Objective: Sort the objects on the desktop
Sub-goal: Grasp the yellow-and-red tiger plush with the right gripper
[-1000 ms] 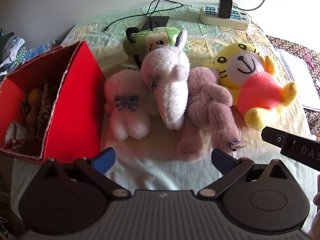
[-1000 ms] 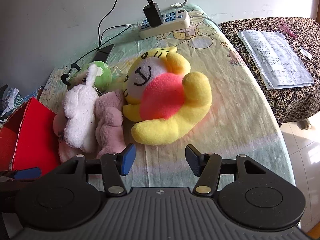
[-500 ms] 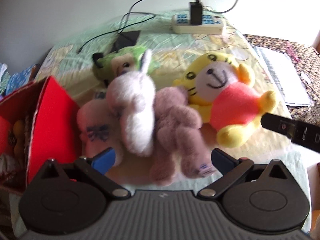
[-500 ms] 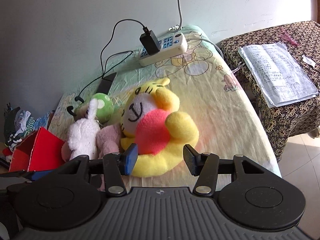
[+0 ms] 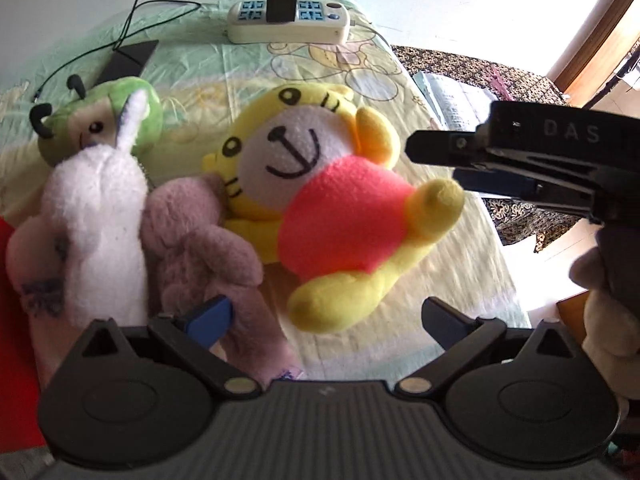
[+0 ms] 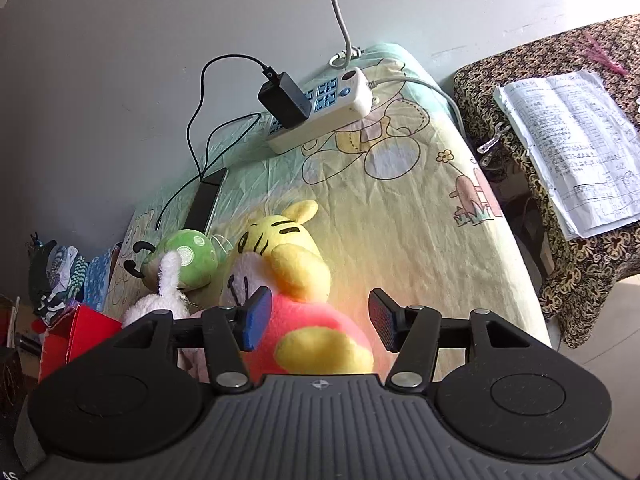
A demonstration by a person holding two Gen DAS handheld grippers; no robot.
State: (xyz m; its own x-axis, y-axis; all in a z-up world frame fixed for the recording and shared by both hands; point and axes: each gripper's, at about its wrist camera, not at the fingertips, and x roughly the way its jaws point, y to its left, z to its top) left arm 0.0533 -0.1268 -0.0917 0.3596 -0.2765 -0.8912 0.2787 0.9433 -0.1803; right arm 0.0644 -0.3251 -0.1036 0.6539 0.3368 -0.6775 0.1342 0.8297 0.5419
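Observation:
A yellow tiger plush in a pink shirt (image 5: 328, 208) lies on the cartoon-print sheet, leaning on a mauve plush (image 5: 200, 248). A white rabbit plush (image 5: 96, 216) and a green plush (image 5: 104, 120) sit to the left. My left gripper (image 5: 326, 316) is open, just short of the tiger's foot and the mauve plush's legs. My right gripper (image 6: 318, 316) is open over the tiger plush (image 6: 288, 268), whose pink body and yellow arm fill the gap between its fingers. Seen from the left wrist, the right gripper (image 5: 436, 164) hovers by the tiger's raised arm.
A red box (image 6: 76, 332) stands at the left; only its edge (image 5: 12, 320) shows in the left wrist view. A power strip with charger (image 6: 320, 116) and a phone (image 6: 206, 200) lie near the wall. Papers (image 6: 572, 148) rest on a patterned side table.
Both grippers moved in on the yellow tiger. The left one swung right, so the red box slid almost out of view. The right one came down over the tiger's body.

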